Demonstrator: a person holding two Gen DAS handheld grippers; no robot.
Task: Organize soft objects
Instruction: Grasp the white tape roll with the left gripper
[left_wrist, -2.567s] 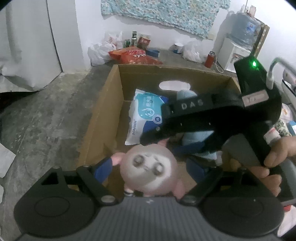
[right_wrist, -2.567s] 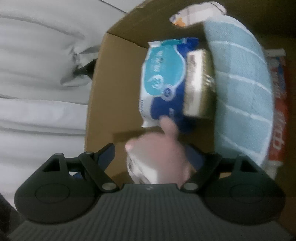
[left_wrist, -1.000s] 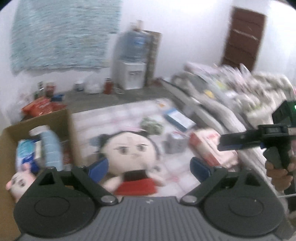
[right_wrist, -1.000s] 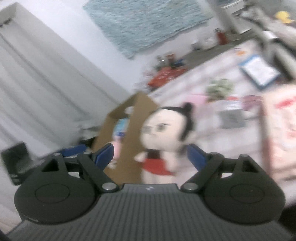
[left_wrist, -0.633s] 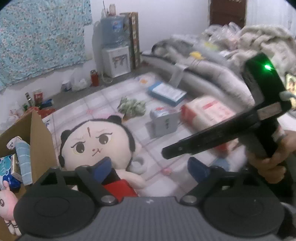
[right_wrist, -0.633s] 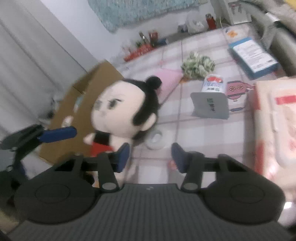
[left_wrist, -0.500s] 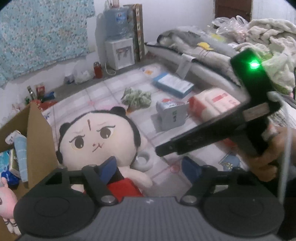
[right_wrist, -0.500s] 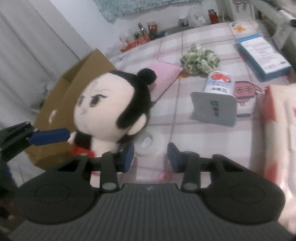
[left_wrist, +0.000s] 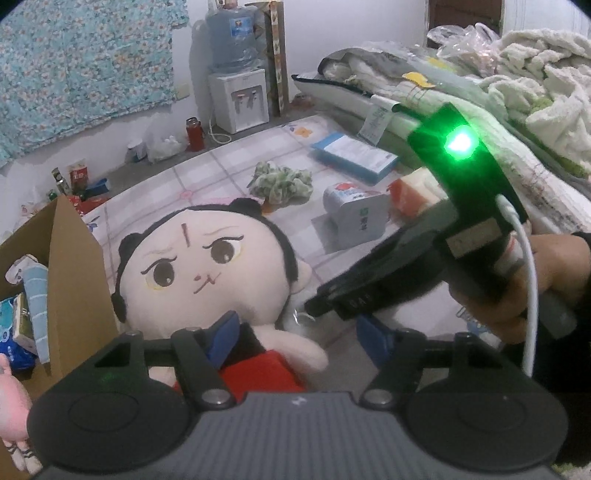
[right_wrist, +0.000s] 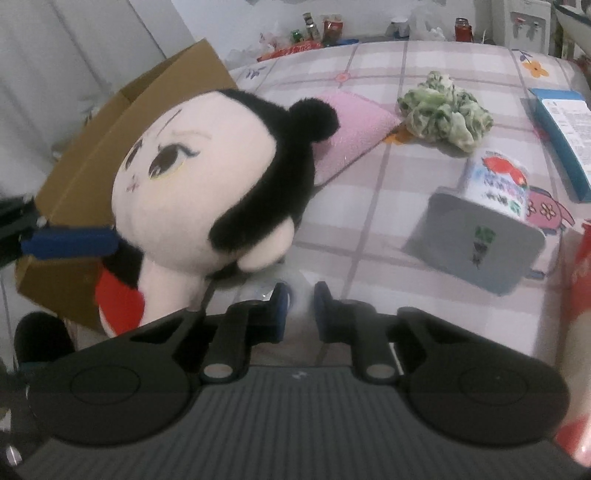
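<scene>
The checked mat (right_wrist: 369, 184) carries the clutter, and the open cardboard box (left_wrist: 74, 266) stands at its edge with a few soft things already inside. The big black-haired doll (left_wrist: 199, 266) in the red dress sits right against the box wall, not yet in it, and it looks like the next thing to go in. The left gripper (left_wrist: 299, 332) straddles the doll's neck and shoulder. Its jaws have just been closing, and one pad lies at the neck while the other is clear of the arm, so it has no grip yet. It should finish closing low on the neck, where the stuffing narrows, rather than on the wide head, which would probably squeeze out. The right gripper (right_wrist: 300, 299) has just been closing too and is now pinched nearly together on a pale glossy piece (right_wrist: 301, 286) just below the doll's ear; what that piece is cannot be told. If it belongs to the doll, lift both hands together so that nothing tears, and raise the head clear of the box rim before tipping it in.
</scene>
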